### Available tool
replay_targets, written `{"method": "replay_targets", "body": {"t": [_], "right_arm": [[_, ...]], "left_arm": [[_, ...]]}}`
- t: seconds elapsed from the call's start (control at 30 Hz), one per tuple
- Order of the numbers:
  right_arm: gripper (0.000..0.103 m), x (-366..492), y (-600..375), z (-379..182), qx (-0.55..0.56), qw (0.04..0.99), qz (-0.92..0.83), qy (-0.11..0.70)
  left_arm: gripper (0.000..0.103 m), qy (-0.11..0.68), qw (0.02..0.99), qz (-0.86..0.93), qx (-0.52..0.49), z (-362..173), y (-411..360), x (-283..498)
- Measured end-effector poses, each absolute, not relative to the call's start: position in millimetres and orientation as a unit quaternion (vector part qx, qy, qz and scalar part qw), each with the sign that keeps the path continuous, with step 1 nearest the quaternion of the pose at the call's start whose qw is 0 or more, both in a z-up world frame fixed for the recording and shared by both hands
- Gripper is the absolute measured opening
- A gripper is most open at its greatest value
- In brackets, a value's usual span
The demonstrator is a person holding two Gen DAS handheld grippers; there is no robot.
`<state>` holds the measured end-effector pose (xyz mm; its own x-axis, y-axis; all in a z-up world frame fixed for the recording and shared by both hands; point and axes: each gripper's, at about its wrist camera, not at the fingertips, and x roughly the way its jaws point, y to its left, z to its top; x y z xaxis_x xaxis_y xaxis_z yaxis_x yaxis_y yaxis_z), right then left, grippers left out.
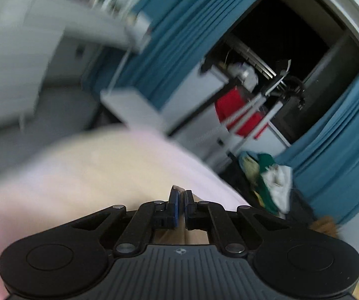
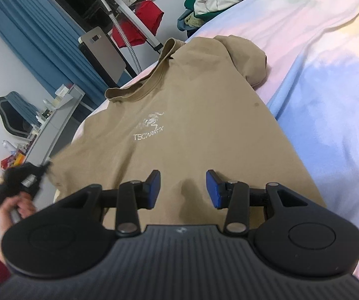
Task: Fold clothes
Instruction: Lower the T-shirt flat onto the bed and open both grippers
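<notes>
A tan T-shirt (image 2: 192, 115) with a white chest logo lies face up on the pastel bedsheet (image 2: 317, 37), collar toward the far edge, right sleeve folded in. My right gripper (image 2: 182, 188) is open just above the shirt's lower middle. My left gripper (image 2: 43, 171) shows blurred at the shirt's left edge, pinching the fabric there. In the blurred left wrist view, the left gripper (image 1: 181, 196) is shut on a thin fold of the tan T-shirt (image 1: 197, 235).
A pile of other clothes (image 2: 209, 2) lies at the far end of the bed. Beyond the bed stand a garment steamer pole (image 2: 131, 17) with a red garment (image 2: 141, 22), blue curtains (image 2: 41, 40) and a cluttered desk (image 2: 54, 117).
</notes>
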<state>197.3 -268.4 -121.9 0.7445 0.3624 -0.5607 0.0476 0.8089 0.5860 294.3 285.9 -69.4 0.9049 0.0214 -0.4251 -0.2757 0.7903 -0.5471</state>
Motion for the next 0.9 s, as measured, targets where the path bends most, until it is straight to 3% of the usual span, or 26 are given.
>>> {"method": "replay_targets", "body": {"t": [0.07, 0.13, 0.2, 0.3, 0.37, 0.43, 0.53, 0.9], "right_arm": [[0.044, 195, -269, -120, 0.295, 0.888, 0.085, 0.342], [0.044, 194, -270, -118, 0.292, 0.89, 0.081, 0.339], [0.044, 193, -270, -116, 0.288, 0.893, 0.076, 0.336], [0.044, 190, -271, -114, 0.29, 0.893, 0.076, 0.334], [0.045, 189, -272, -113, 0.293, 0.892, 0.078, 0.335], [0.045, 189, -270, -114, 0.296, 0.889, 0.082, 0.338], [0.045, 189, -267, -115, 0.301, 0.884, 0.091, 0.345], [0.045, 193, -263, -125, 0.31, 0.873, 0.095, 0.364]], "left_arm": [[0.009, 0.218, 0.914, 0.086, -0.33, -73, 286, 289], [0.022, 0.234, 0.903, 0.091, -0.349, -78, 285, 285], [0.026, 0.249, 0.891, 0.096, -0.367, -83, 285, 280], [0.047, 0.273, 0.871, 0.103, -0.395, -90, 284, 272], [0.055, 0.298, 0.832, 0.099, -0.457, -100, 289, 259], [0.069, 0.308, 0.789, 0.077, -0.526, -111, 292, 245], [0.07, 0.305, 0.74, 0.029, -0.599, -127, 293, 231], [0.068, 0.252, 0.755, -0.022, -0.605, -182, 284, 287]]}}
